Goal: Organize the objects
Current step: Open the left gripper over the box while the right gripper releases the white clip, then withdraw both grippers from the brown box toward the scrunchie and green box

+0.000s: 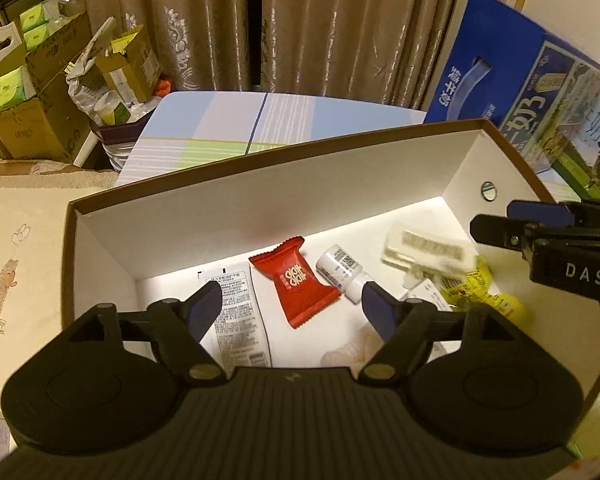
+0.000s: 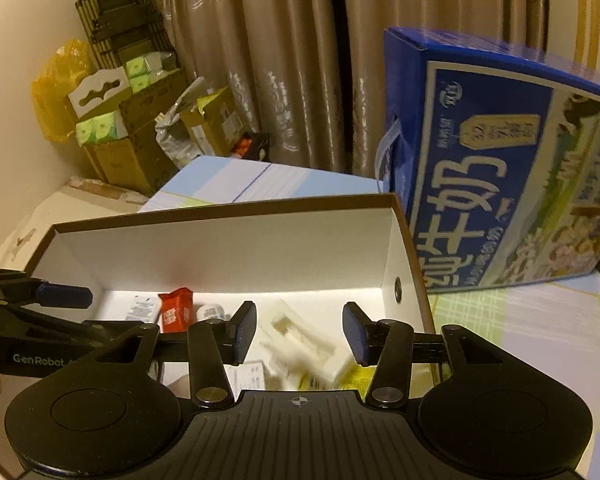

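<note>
Left gripper (image 1: pixel 292 304) hangs over the near edge of the box (image 1: pixel 260 184), jaws spread wide, nothing between the blue pads. Right gripper (image 2: pixel 299 330) same story: jaws apart, empty, poised above the box's right half; in the left view it pokes in from the right edge.

Biggest item outside the box: blue milk carton (image 2: pixel 500 168), upright on the checked tablecloth (image 2: pixel 520 320), just right of the box and ahead of the right gripper.

Box: brown outside, white inside, open top, round metal eyelet in the right end wall. Both grippers sit over it.

Contents, large to small:
- white printed sachet (image 1: pixel 238 312), lying flat, below and behind the left gripper's left finger
- white plastic tray (image 1: pixel 424 250), blurred, ahead-right of the left gripper, directly between the right gripper's fingers in its own view
- yellow wrappers (image 1: pixel 484 288), crumpled, at the right end, touching the tray
- red candy packet (image 1: pixel 298 284), crimped ends, white logo, straight ahead between the left gripper's fingers
- small white bottle (image 1: pixel 342 270), on its side, just right of the red packet, near the left gripper's right finger

Pale blurred item under the left gripper's right finger: cannot tell what it is.
</note>
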{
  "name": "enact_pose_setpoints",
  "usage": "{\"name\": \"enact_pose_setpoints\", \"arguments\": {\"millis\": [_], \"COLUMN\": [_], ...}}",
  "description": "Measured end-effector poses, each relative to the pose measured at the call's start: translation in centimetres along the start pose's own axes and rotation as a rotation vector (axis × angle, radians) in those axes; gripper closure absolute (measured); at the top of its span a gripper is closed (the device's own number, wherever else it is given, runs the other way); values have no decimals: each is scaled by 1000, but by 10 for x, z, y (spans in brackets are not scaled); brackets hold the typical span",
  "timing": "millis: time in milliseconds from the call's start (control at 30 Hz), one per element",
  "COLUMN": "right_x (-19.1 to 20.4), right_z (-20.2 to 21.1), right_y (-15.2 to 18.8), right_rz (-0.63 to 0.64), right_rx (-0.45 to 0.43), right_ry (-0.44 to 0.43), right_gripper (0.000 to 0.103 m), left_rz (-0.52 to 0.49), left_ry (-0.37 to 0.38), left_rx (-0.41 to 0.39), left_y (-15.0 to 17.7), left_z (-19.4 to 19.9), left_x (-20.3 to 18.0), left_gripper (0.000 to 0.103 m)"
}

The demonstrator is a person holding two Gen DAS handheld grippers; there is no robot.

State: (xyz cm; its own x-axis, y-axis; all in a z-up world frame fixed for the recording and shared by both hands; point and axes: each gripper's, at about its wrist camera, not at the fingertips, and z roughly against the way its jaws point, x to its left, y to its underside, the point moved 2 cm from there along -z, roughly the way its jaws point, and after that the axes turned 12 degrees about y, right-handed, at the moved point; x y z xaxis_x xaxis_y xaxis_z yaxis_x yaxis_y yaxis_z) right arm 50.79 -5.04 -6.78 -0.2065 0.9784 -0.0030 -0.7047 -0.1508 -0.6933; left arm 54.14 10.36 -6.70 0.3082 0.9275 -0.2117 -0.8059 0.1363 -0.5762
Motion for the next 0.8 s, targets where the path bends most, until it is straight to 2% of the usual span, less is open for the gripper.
{"name": "enact_pose_setpoints", "arguments": {"millis": [100, 333, 800], "right_x": [-1, -7, -9], "right_z": [14, 49, 118], "right_y": [6, 21, 59], "right_rz": [-13, -52, -98], "right_rx": [-3, -2, -19], "right_ry": [-13, -31, -65], "right_gripper": [54, 51, 50], "left_rz": [3, -11, 18], "left_ry": [8, 11, 26], "left_rx": [-12, -27, -61], "left_y": [1, 12, 48], "left_z": [10, 38, 99], "left_x": [-1, -11, -35], "left_gripper": [20, 14, 13]}}
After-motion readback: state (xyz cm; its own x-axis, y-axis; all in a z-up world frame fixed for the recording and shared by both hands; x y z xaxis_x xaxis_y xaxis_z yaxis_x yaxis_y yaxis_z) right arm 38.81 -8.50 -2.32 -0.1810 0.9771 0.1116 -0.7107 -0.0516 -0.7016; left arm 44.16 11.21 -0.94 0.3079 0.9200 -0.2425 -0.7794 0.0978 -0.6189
